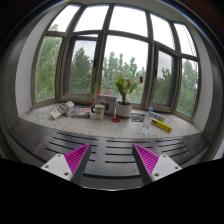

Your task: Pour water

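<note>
My gripper (111, 160) is open and empty, its two magenta pads wide apart above a dark slatted surface (112, 148). Far beyond the fingers, on a light window sill (45, 118), stands a potted green plant (124, 92) in a white pot. To its right stands a small clear plastic bottle (147, 124) with a yellow object (161, 125) beside it. A small cup-like container (99, 112) stands left of the plant. Nothing is between the fingers.
The bay window (120, 50) with trees outside runs behind the sill. A white box-like object (62, 110) and a flat book or packet (80, 112) lie at the sill's left. Small items (137, 118) sit right of the pot.
</note>
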`<action>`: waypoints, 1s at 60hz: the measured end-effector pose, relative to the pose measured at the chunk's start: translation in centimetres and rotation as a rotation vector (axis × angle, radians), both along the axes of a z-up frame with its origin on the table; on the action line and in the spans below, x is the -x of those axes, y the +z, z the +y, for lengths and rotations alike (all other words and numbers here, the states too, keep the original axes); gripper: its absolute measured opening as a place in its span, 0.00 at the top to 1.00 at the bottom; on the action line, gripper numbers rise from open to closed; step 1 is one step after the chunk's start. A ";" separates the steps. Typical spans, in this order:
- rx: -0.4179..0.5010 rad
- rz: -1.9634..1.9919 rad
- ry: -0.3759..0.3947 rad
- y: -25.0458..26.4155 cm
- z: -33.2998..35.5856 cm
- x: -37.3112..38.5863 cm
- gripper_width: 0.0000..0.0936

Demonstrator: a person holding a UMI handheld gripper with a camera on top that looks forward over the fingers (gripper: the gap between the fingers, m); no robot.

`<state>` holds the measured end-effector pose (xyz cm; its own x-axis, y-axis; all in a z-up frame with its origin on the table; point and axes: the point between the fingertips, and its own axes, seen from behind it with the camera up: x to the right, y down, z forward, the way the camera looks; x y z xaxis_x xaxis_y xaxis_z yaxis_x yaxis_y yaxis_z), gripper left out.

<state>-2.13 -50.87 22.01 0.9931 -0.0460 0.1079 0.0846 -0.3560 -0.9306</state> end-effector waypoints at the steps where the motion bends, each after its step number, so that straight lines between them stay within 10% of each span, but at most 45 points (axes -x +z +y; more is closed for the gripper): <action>1: 0.003 0.001 -0.002 -0.1 0.0 -0.1 0.09; 27: 0.050 -0.013 -0.111 -9.6 7.0 -15.6 0.09; 60: -0.133 0.012 -0.030 -12.0 39.5 -32.1 0.11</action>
